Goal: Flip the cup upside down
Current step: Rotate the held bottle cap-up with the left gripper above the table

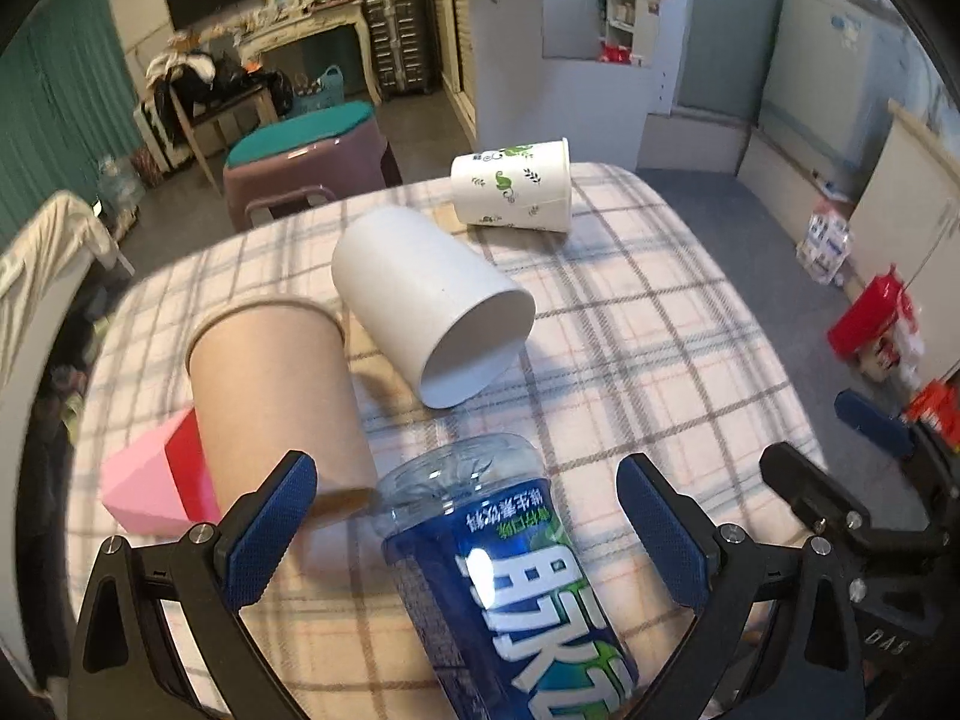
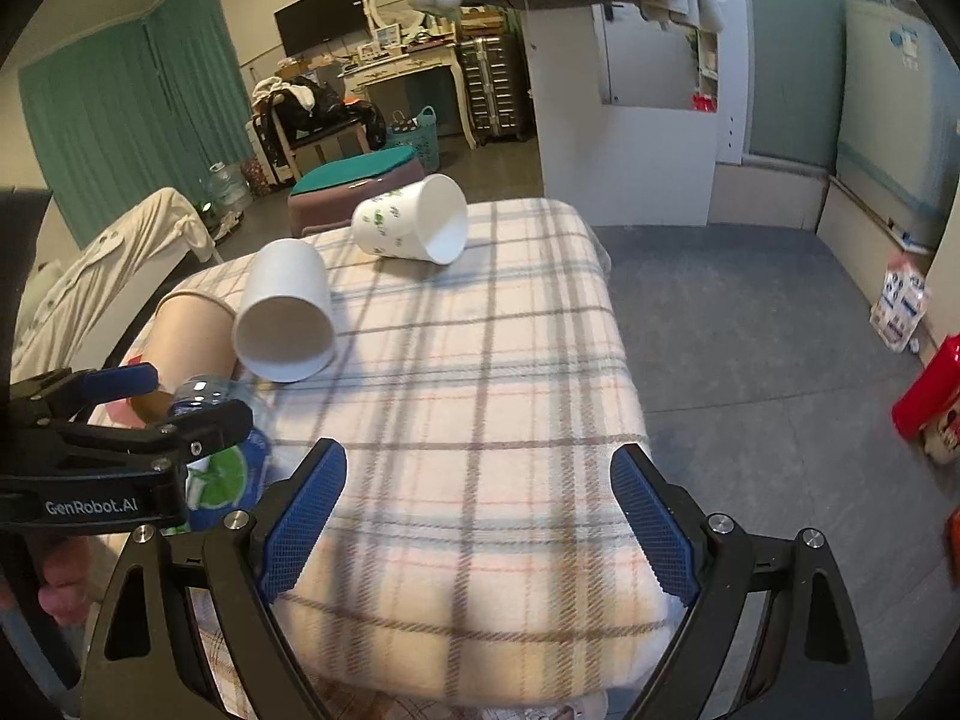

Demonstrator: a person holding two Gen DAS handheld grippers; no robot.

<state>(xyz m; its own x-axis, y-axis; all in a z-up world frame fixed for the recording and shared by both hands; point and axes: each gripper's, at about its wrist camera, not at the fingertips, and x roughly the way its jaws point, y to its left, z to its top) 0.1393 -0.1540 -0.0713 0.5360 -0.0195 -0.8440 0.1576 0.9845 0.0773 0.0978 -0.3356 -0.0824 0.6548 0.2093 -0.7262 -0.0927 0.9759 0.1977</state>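
Note:
A clear plastic cup with a blue label (image 1: 498, 570) lies tilted between the wide-apart fingers of my left gripper (image 1: 468, 534), its clear end pointing away; the pads do not press it. The right wrist view shows the same cup (image 2: 222, 468) beside the left gripper (image 2: 156, 402). On the plaid-covered table (image 1: 630, 330), a brown paper cup (image 1: 276, 396), a plain white cup (image 1: 432, 300) and a leaf-patterned white cup (image 1: 516, 186) lie on their sides. My right gripper (image 2: 480, 516) is open over bare plaid cloth (image 2: 480, 360), holding nothing.
A pink and red box (image 1: 156, 480) sits left of the brown cup. Behind the table stands a purple stool with a teal cushion (image 1: 306, 150). A red container (image 1: 870, 312) and packages sit on the grey floor to the right. A hand (image 2: 60, 594) grips the left tool.

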